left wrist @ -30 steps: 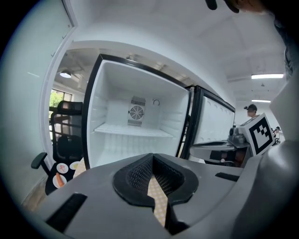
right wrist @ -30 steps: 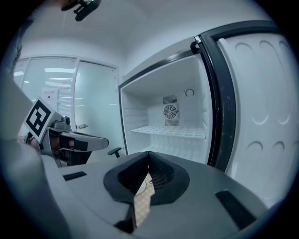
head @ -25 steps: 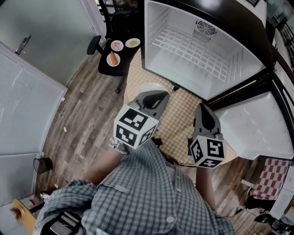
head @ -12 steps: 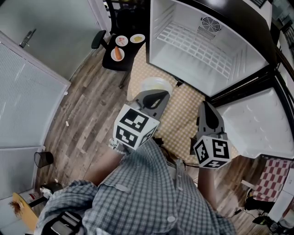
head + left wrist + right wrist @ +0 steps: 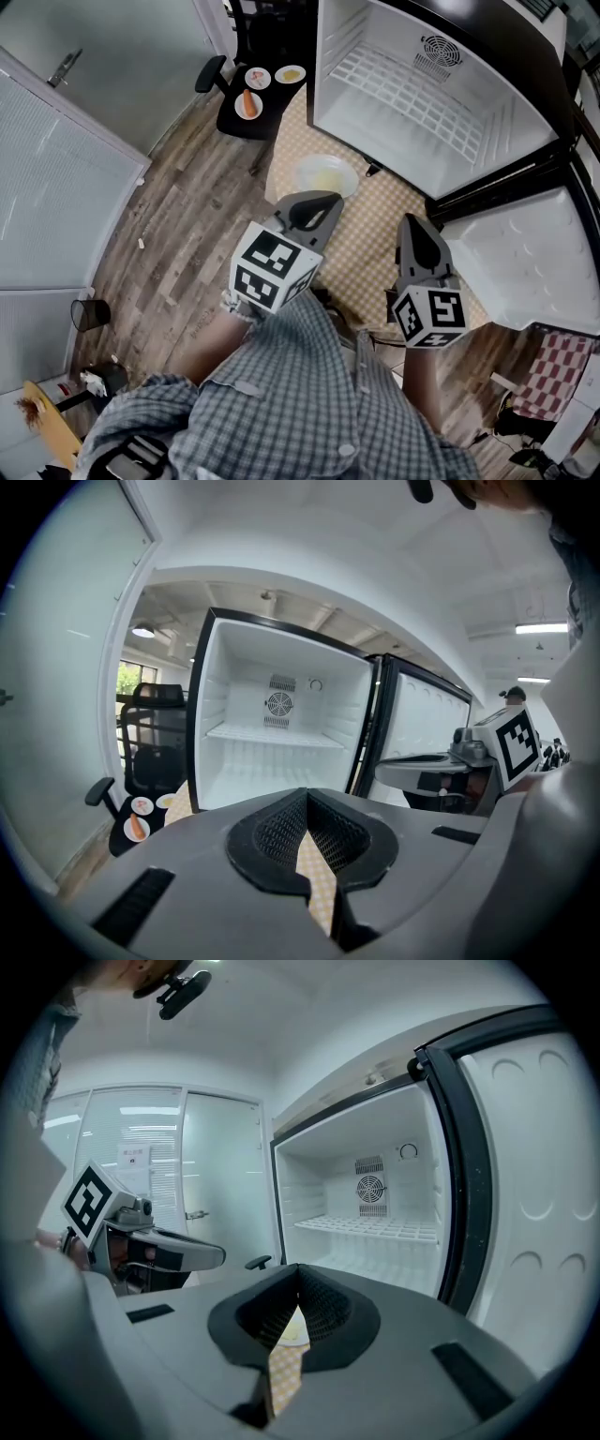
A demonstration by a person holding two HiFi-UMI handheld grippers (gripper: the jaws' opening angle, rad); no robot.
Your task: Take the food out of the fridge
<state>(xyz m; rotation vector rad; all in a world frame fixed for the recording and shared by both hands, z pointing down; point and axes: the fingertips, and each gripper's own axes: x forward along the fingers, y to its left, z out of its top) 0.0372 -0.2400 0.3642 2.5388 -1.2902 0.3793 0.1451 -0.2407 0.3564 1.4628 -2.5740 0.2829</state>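
Note:
The fridge [image 5: 427,89] stands open, with a bare white wire shelf [image 5: 277,735] and nothing inside. On the checked mat [image 5: 366,234] in front of it sits a white plate of pale yellow food [image 5: 324,175]. Three small plates, one of them with a carrot [image 5: 248,102], rest on a black chair seat [image 5: 234,122]. My left gripper [image 5: 323,199] hovers just short of the plate on the mat, shut and holding nothing. To its right, my right gripper [image 5: 410,223] is also shut and holds nothing. Both point towards the fridge.
The fridge door [image 5: 530,262] is swung wide at the right. A grey door and frosted panels [image 5: 66,178] line the left, over wood flooring. A small black bin [image 5: 86,312] stands at the lower left, and a red checked cloth [image 5: 553,361] hangs at the lower right.
Both grippers have drawn back a little from the fridge. The plate on the mat, half hidden by the left gripper before, now shows whole. Both stay shut.

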